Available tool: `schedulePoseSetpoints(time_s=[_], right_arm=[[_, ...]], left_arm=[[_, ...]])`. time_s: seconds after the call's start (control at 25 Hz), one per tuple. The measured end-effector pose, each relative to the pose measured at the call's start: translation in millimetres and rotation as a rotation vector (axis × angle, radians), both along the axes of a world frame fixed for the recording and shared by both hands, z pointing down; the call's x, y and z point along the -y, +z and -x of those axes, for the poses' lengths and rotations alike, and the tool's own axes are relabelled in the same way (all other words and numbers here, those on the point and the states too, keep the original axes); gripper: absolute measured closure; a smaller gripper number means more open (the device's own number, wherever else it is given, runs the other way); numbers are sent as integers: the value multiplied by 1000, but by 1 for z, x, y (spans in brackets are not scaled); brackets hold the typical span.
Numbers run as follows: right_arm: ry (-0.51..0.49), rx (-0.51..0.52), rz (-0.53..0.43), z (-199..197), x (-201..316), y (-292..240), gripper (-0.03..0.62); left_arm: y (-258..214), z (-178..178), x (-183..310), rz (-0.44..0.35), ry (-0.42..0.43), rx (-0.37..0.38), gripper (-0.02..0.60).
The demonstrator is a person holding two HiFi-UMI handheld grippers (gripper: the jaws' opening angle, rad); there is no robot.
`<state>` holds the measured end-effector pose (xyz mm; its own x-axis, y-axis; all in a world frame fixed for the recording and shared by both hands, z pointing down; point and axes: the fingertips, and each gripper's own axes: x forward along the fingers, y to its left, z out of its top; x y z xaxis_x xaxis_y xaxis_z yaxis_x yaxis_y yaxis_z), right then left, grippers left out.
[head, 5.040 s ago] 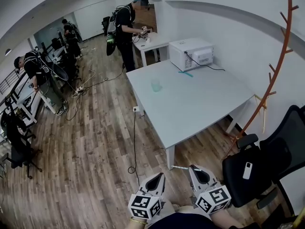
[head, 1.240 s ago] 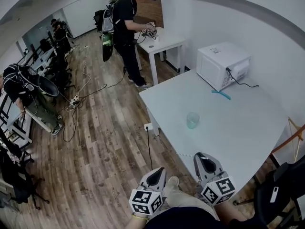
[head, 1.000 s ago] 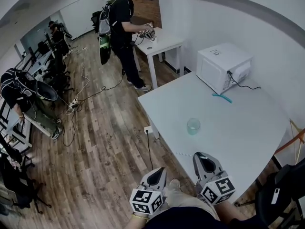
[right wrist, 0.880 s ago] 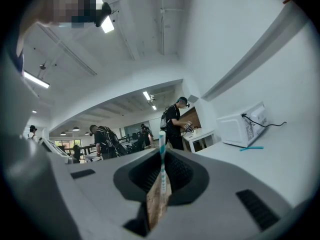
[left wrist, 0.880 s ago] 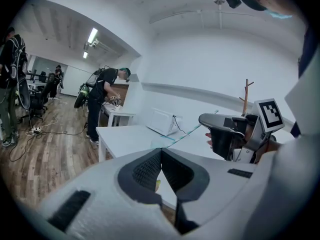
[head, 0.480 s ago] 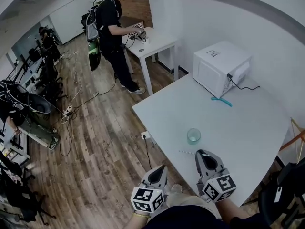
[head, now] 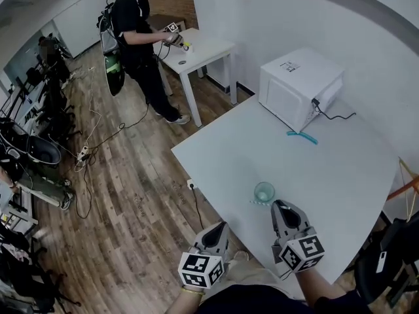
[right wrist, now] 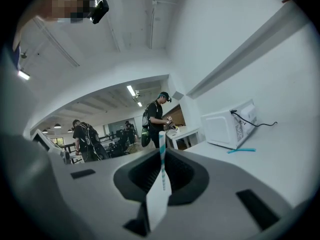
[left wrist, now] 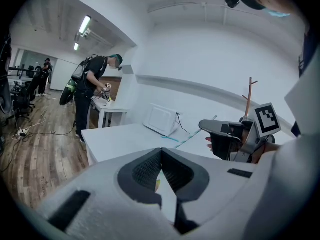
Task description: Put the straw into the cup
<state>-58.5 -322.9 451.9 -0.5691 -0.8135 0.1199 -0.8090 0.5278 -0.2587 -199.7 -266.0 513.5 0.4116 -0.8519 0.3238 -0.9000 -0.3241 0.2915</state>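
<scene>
carrying the straw to the cup, insertion not yet done

the right tongs (head: 279, 205) are clenching a white-and-teal striped straw (right wrist: 161, 159), which is poking out past their tips. its free end is hovering just beside the clear cup (head: 264, 191), seemingly outside the rim. the cup is standing upright and empty near the edge of the white surface (head: 340, 175). the left tongs (head: 218, 227) are pressing together on nothing, hanging off the surface's edge. the pickup is looking finished; lining the end over the mouth and lowering it in is what is remaining.
</scene>
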Motion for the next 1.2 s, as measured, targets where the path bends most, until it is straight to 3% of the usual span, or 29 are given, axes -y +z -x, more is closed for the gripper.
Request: schedulePoseSetpoints(time_s=[0.4, 0.88, 1.2], right_arm=[[60, -47, 51, -16, 36, 34, 553], [86, 36, 83, -22, 42, 29, 553], [126, 23, 96, -36, 45, 37, 553]], left_arm=[[20, -9, 25, 57, 59, 2, 563], [31, -21, 45, 85, 114, 14, 563], [33, -34, 50, 96, 159, 26, 563]])
